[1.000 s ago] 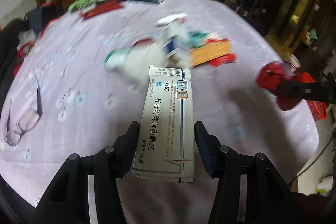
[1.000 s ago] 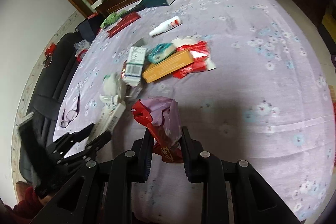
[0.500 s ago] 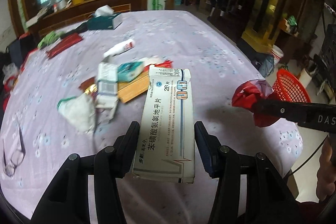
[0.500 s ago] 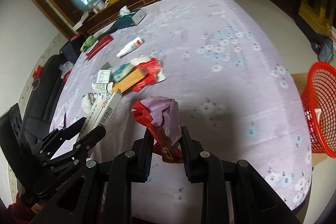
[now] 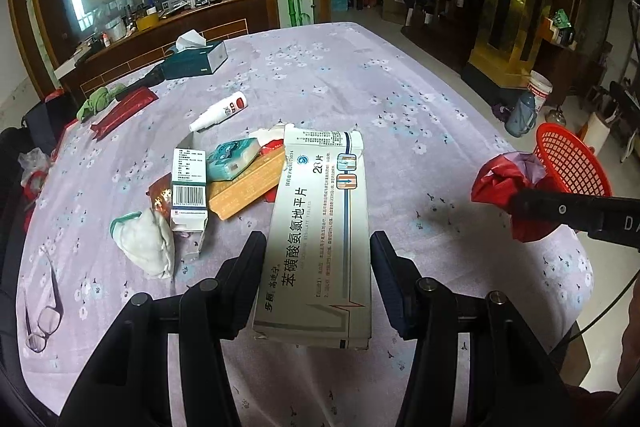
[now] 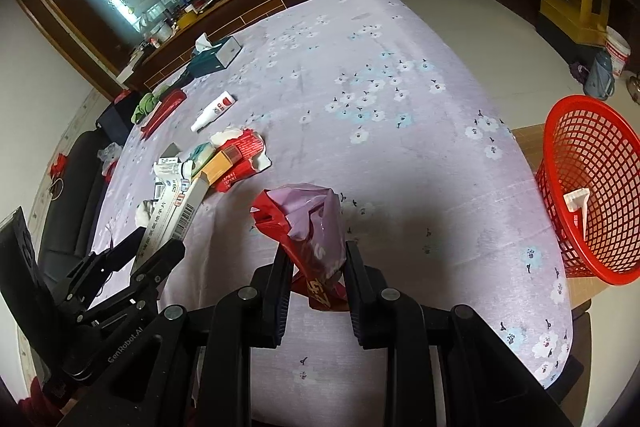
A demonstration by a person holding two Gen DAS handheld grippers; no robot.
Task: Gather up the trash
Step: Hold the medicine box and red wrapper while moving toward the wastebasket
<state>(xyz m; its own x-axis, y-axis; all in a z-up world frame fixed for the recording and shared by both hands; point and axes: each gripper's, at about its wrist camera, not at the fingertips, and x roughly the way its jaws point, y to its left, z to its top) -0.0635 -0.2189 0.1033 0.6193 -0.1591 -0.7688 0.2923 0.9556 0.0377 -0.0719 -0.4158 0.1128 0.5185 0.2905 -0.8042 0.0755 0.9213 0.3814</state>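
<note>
We hold crumpled wrapper (image 6: 310,227) pinched in right gripper (image 6: 314,267), medicine box (image 5: 320,227) clamped in left gripper (image 5: 318,259); red basket (image 6: 592,187) sits beyond table's right edge, so early release risks floor drop.

Our left gripper (image 5: 318,259): matte black plastic throughout, two flat tapered fingers (image 5: 248,267) on angular linkage arms, a round silver screw head at each pivot. From the right wrist view its side carries white "GenRobot.AI" lettering. Our right gripper (image 6: 316,267): same black build, same silver pivot screws; seen from the left wrist view, its body shows partial white letters "DA". A thin dark cable hangs near it. Dark red sleeves at the frame edges.
</note>
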